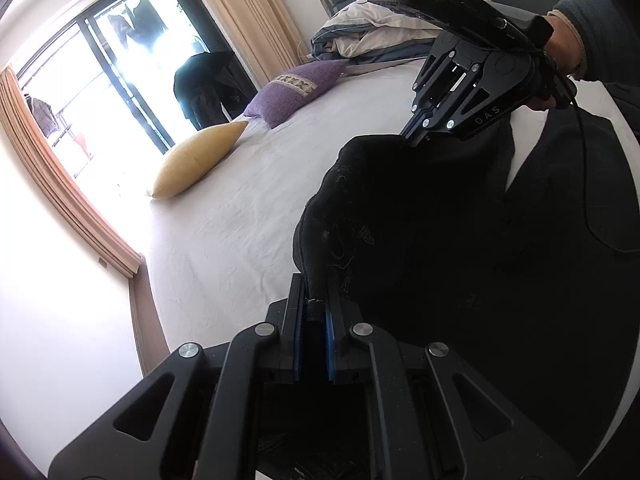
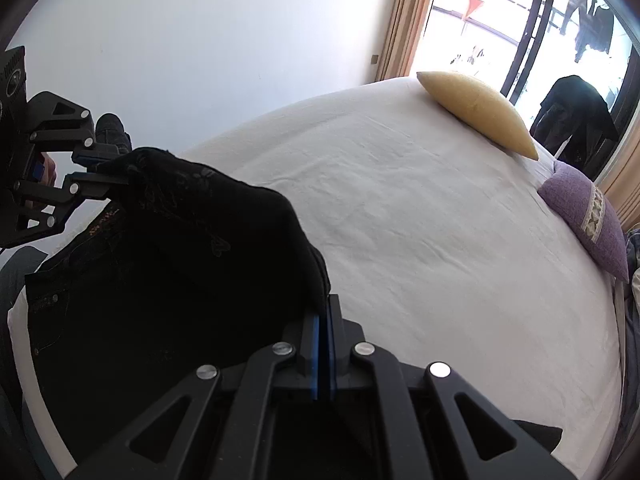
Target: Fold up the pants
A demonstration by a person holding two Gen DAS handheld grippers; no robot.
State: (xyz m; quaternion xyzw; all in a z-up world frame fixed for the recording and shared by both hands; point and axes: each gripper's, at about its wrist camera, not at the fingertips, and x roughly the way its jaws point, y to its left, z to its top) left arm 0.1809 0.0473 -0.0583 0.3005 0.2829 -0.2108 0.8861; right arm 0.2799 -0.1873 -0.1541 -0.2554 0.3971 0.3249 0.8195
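Observation:
Black pants (image 1: pixel 440 240) with faint embroidery lie on the white bed, their near edge lifted between both grippers. My left gripper (image 1: pixel 316 300) is shut on one corner of the raised edge. My right gripper (image 2: pixel 323 312) is shut on the other corner. In the left wrist view the right gripper (image 1: pixel 412 136) pinches the fabric at the upper right. In the right wrist view the left gripper (image 2: pixel 108 172) pinches the pants (image 2: pixel 160 260) at the far left. The waistband with pocket stitching (image 2: pixel 52 300) rests on the bed at lower left.
The white bed sheet (image 2: pixel 420 220) stretches away beyond the pants. A yellow pillow (image 2: pixel 476 108) and a purple pillow (image 2: pixel 588 216) lie near the window side. A rumpled duvet (image 1: pixel 380 32) is piled at the headboard. Curtains (image 1: pixel 60 184) and a glass balcony door stand beyond.

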